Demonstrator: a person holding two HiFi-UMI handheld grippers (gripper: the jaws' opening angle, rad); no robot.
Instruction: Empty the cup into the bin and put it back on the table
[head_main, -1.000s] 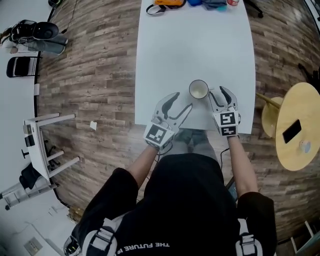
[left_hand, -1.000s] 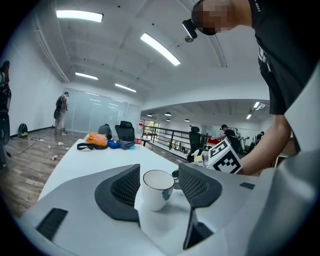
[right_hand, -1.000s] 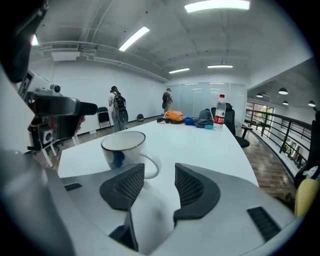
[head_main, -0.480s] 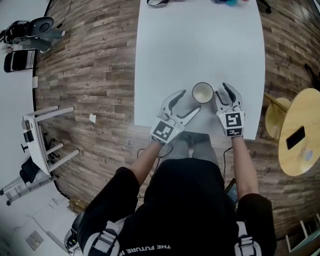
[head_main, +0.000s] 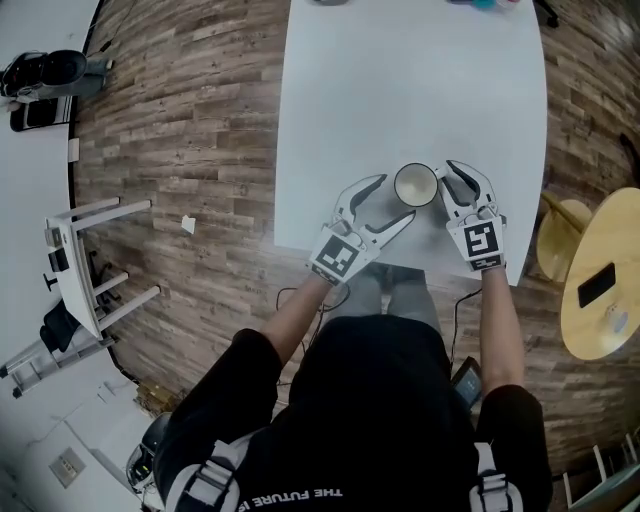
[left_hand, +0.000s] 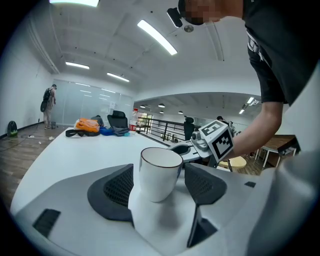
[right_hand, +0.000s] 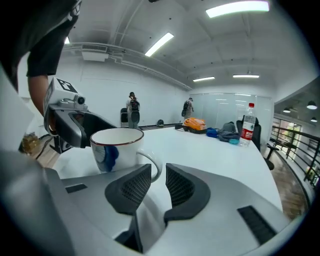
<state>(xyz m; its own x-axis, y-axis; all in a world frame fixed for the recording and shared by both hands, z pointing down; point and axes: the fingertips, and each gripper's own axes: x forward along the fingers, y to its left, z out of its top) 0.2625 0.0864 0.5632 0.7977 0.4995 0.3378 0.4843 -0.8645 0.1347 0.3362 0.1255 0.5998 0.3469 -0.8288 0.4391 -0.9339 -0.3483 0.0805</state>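
Now: L gripper (head_main: 398, 197) jaws just widening, loose round cup (head_main: 415, 184) on table (head_main: 400, 80); R gripper (head_main: 443, 182) jaws just narrowing at handle (right_hand: 153, 167), not clamped.

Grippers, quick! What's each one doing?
Left gripper: open, jaws just opened wider, cup between them, not gripped.
Right gripper: open, jaws just closing around the cup's handle, not pinching.
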